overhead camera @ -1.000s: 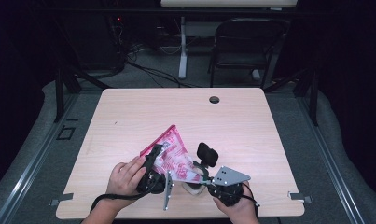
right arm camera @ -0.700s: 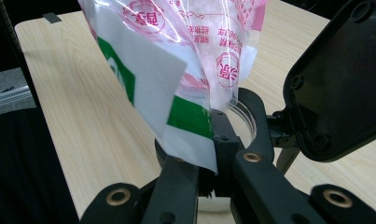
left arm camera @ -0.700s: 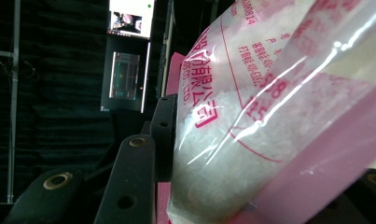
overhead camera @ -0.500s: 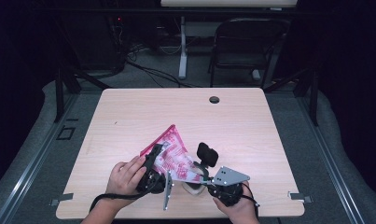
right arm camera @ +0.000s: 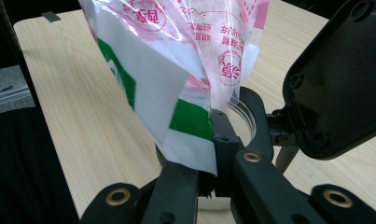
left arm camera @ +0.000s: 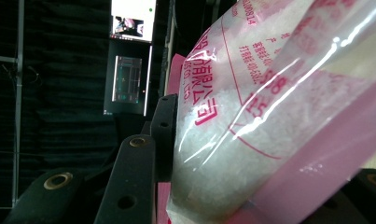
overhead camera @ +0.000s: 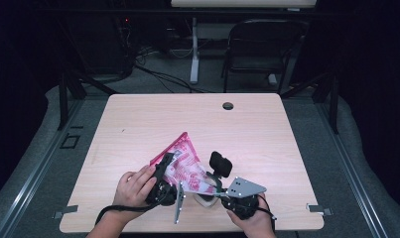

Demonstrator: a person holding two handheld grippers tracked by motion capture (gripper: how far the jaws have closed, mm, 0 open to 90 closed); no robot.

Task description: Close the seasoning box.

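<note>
A clear plastic bag [overhead camera: 185,166] with pink edges and red print, holding white grains, hangs tilted over the table's front. My left gripper [overhead camera: 166,174] is shut on it; in the left gripper view the left pad [left arm camera: 164,135] presses into the bag [left arm camera: 269,116]. My right gripper [overhead camera: 208,194] comes in from the right, low over the table. In the right gripper view its jaws [right arm camera: 213,140] close around a small clear round container [right arm camera: 246,109], and the bag's lower corner [right arm camera: 176,70] hangs just above it. The container [overhead camera: 205,200] looks whitish in the high view.
A black rounded plate on a thin stem [overhead camera: 220,163] stands right beside the container, large at the right of the right gripper view [right arm camera: 339,79]. The wooden table [overhead camera: 287,139] has a cable hole [overhead camera: 228,105] at its far edge. A chair [overhead camera: 264,44] stands behind it.
</note>
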